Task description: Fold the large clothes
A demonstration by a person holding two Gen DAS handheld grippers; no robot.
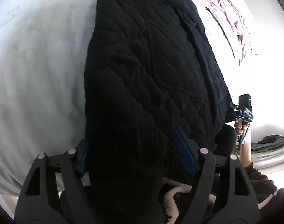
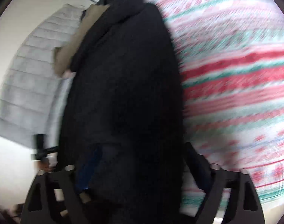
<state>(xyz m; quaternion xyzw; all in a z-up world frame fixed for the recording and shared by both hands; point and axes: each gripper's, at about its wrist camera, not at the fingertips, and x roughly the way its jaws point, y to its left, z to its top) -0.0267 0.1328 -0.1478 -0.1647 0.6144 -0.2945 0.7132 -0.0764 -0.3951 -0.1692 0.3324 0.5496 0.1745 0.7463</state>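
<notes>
A large black quilted coat (image 1: 151,65) fills the middle of the left wrist view, stretched away from me over a pale bed surface (image 1: 35,65). My left gripper (image 1: 134,143) has the coat's thick near edge between its blue-padded fingers (image 1: 184,149), shut on it. The right gripper (image 1: 243,112) shows at the coat's far right corner in a hand. In the blurred right wrist view the same black coat (image 2: 123,74) lies between my right gripper's (image 2: 138,160) fingers, which are shut on its edge.
A red, green and white patterned blanket (image 2: 235,65) lies right of the coat. A grey quilted garment (image 2: 30,78) and a tan cloth (image 2: 75,44) lie at its left. Pink striped fabric (image 1: 233,13) sits at the far right. Fuzzy pink cloth (image 1: 171,192) lies below my left gripper.
</notes>
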